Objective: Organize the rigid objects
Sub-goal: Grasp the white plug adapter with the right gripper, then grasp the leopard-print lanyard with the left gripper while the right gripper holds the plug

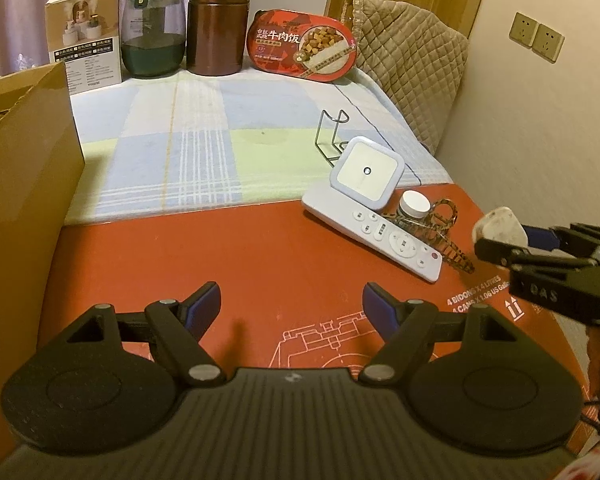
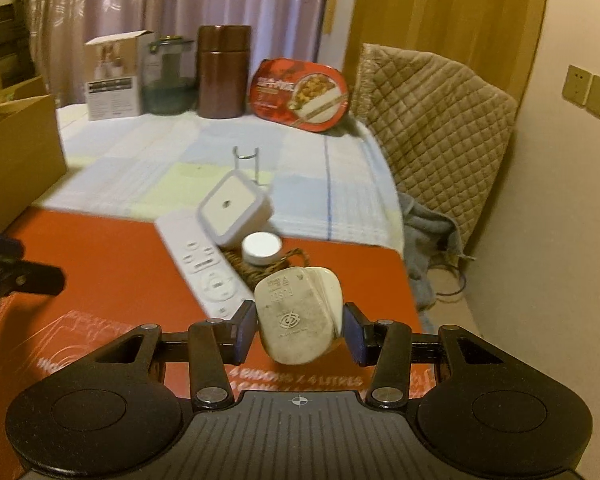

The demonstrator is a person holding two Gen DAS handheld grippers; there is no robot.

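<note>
White plug point(image 2: 300, 316) clamped between right gripper point(image 2: 300, 330) jaws, left gripper point(image 1: 292, 306) jaws wide, empty

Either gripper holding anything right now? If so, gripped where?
Right gripper holds the dirty white plug, pads clamped on its two opposite side faces. Left gripper is open, holding nothing.

My left gripper point(image 1: 292, 306) is showing matte black linkage arms, silver round pivot screws, blue finger pads point(image 1: 204, 308) and a ribbed black housing flanked by two round discs. My right gripper point(image 2: 300, 328) is wearing the same black arms, silver screws and blue pads point(image 2: 354, 334), with a small white crosshair mark on its ribbed housing.
</note>
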